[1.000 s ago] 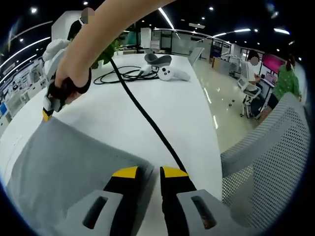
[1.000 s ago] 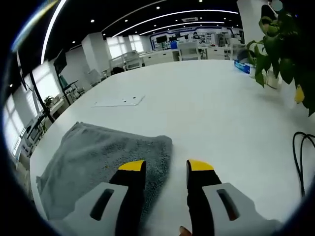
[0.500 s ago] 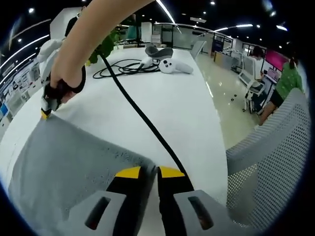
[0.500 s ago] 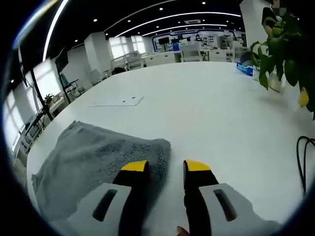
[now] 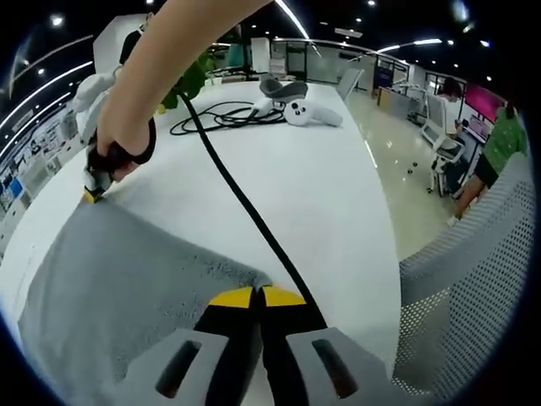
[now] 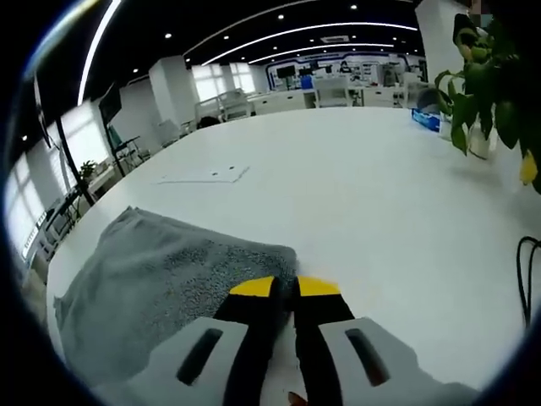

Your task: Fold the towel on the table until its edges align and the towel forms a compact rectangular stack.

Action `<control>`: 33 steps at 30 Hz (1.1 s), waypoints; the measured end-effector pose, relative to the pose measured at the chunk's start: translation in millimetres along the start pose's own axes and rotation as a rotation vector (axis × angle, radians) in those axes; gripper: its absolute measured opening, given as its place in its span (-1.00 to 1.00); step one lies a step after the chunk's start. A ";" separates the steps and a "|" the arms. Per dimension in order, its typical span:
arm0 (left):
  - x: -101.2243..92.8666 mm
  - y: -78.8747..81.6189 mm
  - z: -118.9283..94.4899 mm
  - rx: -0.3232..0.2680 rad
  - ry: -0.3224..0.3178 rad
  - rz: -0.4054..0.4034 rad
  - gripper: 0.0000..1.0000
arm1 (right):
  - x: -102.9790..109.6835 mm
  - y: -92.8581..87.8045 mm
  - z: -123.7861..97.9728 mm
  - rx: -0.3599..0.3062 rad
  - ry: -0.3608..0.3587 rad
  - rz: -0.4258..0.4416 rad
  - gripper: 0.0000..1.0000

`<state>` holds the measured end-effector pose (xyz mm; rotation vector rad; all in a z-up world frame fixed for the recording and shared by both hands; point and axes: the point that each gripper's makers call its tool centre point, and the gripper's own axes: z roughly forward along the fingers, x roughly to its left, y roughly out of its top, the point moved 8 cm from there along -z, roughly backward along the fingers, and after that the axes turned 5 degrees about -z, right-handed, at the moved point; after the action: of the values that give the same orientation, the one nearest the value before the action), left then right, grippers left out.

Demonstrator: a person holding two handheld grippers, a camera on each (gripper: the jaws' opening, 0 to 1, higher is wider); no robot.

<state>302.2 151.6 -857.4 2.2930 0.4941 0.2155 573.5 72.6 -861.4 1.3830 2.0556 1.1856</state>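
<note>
Both claws are pinching corners of the grey towel (image 5: 127, 271) lying flat on the white surface (image 5: 296, 178): left claw (image 5: 257, 296) and right claw (image 6: 285, 286) tips pressed together.

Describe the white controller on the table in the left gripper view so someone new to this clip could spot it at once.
Start at the big white table and follow the black cable away from the grey towel to its loose coils at the far end. Just beside those coils lies the white controller, next to a grey headset-like object. It is white and rounded with small dark buttons, unlike its neighbours.
</note>
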 end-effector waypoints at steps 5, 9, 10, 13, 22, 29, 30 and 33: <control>2.6 -1.2 -2.3 -0.028 -0.016 -0.031 -0.98 | -0.1 3.3 -4.3 0.005 0.010 0.012 -0.97; 1.3 2.5 -7.4 -0.045 -0.026 -0.038 -0.98 | 0.7 6.0 -9.0 -0.001 0.018 0.023 -0.98; 1.3 3.2 -9.1 -0.049 -0.029 -0.046 -0.98 | 0.9 7.1 -9.9 -0.001 0.020 0.031 -0.98; 3.3 6.0 -17.4 -0.082 -0.019 -0.077 -0.98 | 2.0 11.2 -12.5 -0.006 0.025 0.045 -0.98; 13.2 15.4 -44.6 -0.152 0.017 -0.127 -0.97 | 11.6 30.1 -24.1 -0.040 0.066 0.100 -0.98; 24.7 12.0 -64.8 -0.227 0.062 -0.214 -0.97 | 23.9 44.9 -31.4 -0.055 0.103 0.089 -0.98; 25.4 10.8 -66.4 -0.229 0.068 -0.218 -0.97 | 25.5 47.1 -32.1 -0.060 0.108 0.087 -0.98; 26.0 8.8 -71.9 -0.238 0.078 -0.226 -0.97 | 31.9 53.3 -33.9 -0.068 0.119 0.080 -0.98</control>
<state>306.8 203.9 -801.1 1.9859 0.7228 0.2387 565.5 94.8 -794.6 1.4055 2.0356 1.3895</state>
